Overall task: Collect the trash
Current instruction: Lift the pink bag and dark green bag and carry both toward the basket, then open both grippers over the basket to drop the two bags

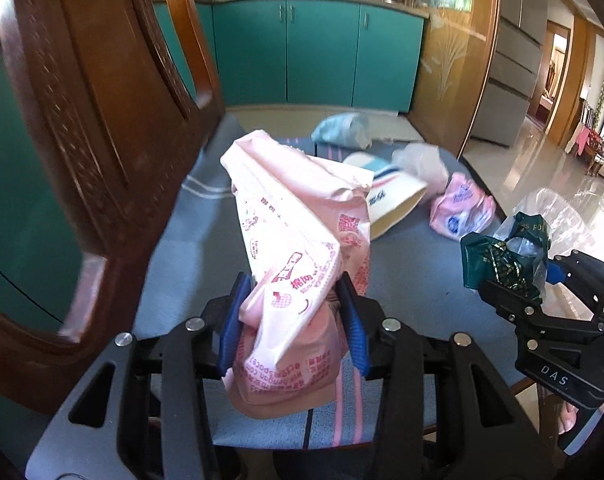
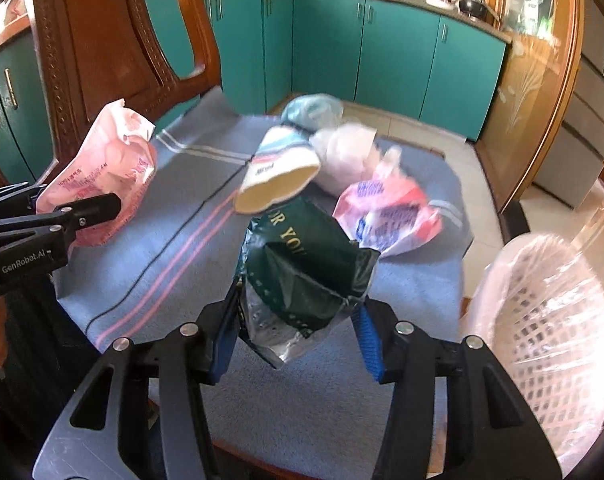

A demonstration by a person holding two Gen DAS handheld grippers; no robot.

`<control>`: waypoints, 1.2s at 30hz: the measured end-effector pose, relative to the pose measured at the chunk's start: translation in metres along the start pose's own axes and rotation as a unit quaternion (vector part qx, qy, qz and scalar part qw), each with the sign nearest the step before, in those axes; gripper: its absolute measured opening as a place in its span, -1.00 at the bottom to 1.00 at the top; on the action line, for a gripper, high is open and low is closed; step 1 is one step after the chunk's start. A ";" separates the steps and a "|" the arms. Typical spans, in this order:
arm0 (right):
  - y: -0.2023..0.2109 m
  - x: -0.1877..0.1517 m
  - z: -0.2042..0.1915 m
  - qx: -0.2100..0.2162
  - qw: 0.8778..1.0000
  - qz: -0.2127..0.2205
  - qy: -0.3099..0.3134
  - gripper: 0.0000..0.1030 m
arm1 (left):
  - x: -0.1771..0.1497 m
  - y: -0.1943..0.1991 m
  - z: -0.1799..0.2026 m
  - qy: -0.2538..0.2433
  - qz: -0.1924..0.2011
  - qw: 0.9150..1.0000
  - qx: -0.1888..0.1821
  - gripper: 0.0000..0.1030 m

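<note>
My left gripper (image 1: 292,316) is shut on a large pink wrapper (image 1: 302,248), held above a chair seat with a blue striped cloth (image 1: 190,248). It also shows in the right wrist view (image 2: 102,176). My right gripper (image 2: 298,320) is shut on a dark green foil bag (image 2: 305,268), seen too in the left wrist view (image 1: 497,256). On the seat lie a paper cup (image 2: 278,168), a white crumpled bag (image 2: 345,156), a light blue bag (image 2: 313,110) and a small pink-and-blue wrapper (image 2: 389,216).
A white lattice bin lined with clear plastic (image 2: 549,320) stands right of the chair. The carved wooden chair back (image 1: 82,120) rises at left. Teal kitchen cabinets (image 2: 381,48) stand behind, and a wooden sliding door (image 2: 533,80) is at right.
</note>
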State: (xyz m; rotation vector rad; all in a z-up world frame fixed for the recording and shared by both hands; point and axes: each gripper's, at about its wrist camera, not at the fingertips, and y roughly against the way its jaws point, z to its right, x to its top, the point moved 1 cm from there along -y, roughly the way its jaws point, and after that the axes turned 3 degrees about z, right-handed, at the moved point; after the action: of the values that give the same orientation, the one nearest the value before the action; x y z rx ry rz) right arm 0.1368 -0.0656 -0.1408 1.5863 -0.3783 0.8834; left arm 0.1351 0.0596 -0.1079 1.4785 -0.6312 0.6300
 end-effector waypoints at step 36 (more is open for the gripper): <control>0.100 -0.002 0.102 -0.070 0.987 0.109 -0.099 0.00 | 0.021 0.060 0.040 -0.017 0.078 0.997 -0.023 -0.12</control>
State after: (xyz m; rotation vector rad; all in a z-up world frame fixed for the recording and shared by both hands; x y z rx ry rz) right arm 0.1004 -0.1852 -0.0711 1.5243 -0.7520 0.8462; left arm 0.1065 0.0190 -0.0516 1.4086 -0.7883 0.7075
